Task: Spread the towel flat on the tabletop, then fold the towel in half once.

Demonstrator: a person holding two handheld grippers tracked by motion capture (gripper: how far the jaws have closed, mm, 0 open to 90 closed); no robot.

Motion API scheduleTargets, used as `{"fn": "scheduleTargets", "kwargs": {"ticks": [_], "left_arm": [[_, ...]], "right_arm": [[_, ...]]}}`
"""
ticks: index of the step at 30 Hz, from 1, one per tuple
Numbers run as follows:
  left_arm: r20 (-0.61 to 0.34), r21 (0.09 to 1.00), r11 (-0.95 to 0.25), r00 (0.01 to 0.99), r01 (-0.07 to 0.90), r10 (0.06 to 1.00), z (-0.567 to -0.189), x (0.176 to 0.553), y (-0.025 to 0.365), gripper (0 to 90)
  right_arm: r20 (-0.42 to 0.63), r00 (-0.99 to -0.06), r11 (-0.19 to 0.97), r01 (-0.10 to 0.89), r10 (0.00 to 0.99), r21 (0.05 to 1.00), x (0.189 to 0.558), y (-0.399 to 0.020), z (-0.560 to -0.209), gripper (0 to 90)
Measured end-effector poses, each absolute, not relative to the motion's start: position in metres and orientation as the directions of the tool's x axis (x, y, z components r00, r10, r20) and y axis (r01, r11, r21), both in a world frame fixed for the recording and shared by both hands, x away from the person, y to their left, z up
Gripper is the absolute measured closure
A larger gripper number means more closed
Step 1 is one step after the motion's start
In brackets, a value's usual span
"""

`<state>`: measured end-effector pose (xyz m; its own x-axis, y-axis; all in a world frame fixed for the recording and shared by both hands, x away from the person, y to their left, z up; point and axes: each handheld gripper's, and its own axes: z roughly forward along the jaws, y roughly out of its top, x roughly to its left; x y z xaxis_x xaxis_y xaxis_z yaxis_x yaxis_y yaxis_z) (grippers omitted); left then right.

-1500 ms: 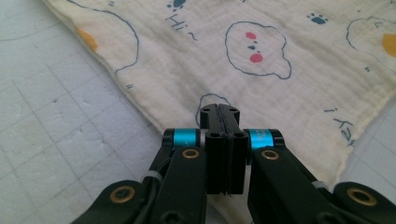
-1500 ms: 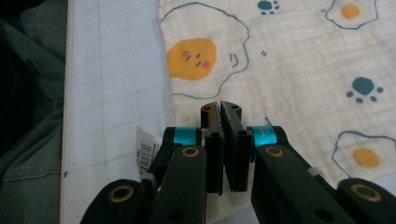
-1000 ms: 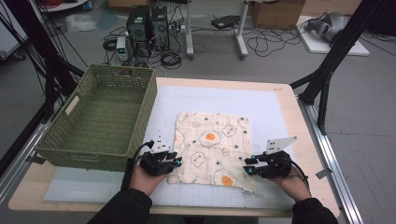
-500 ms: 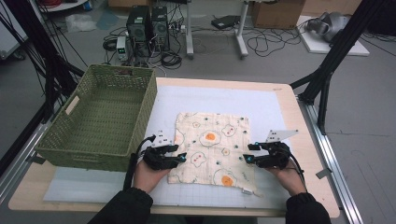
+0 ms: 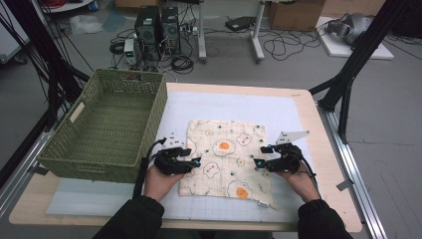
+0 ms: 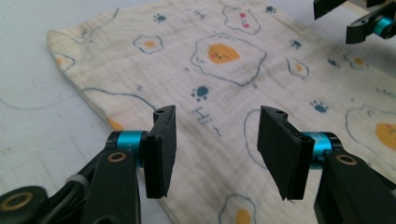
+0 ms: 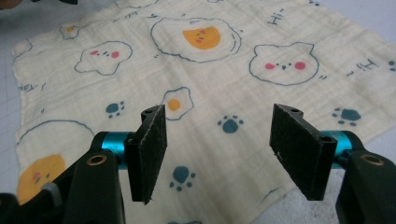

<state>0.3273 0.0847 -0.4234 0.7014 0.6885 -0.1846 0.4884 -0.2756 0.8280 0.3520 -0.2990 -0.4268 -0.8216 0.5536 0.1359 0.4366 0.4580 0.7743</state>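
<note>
Cloth lies spread flat on the white mat near the table's front edge, right of the green basket. The left gripper sits at the cloth's left edge and the right gripper at its right edge. Both have just been opening their jaws; in each gripper view the pads stand apart above the fabric with nothing pinched, so both are released.

The work looks like folding or laying out the cloth. To do the next grasp well, each gripper should probably go down at a matching point on its own edge, catch only the top layer, and close at the same time. An uneven pinch would likely skew the fold or drag the cloth across the mat.
</note>
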Motion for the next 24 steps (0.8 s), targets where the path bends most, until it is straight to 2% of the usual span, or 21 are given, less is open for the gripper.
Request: {"fn": "scheduleTargets", "kwargs": {"ticks": [13, 19, 24], "left_arm": [[-0.179, 0.845, -0.226, 0.654, 0.485, 0.736, -0.395, 0.375, 0.074, 55.7], [-0.21, 0.828, -0.184, 0.597, 0.53, 0.774, -0.403, 0.395, 0.074, 59.1], [-0.187, 0.802, -0.209, 0.568, 0.56, 0.802, -0.416, 0.404, 0.074, 60.8]], "right_arm": [[0.095, -0.808, 0.487, 0.439, 0.581, 0.755, 0.398, -0.296, -0.406, 36.5], [0.093, -0.775, 0.465, 0.466, 0.626, 0.753, 0.421, -0.303, -0.408, 40.1], [0.103, -0.75, 0.456, 0.499, 0.654, 0.737, 0.429, -0.308, -0.419, 42.3]]}}
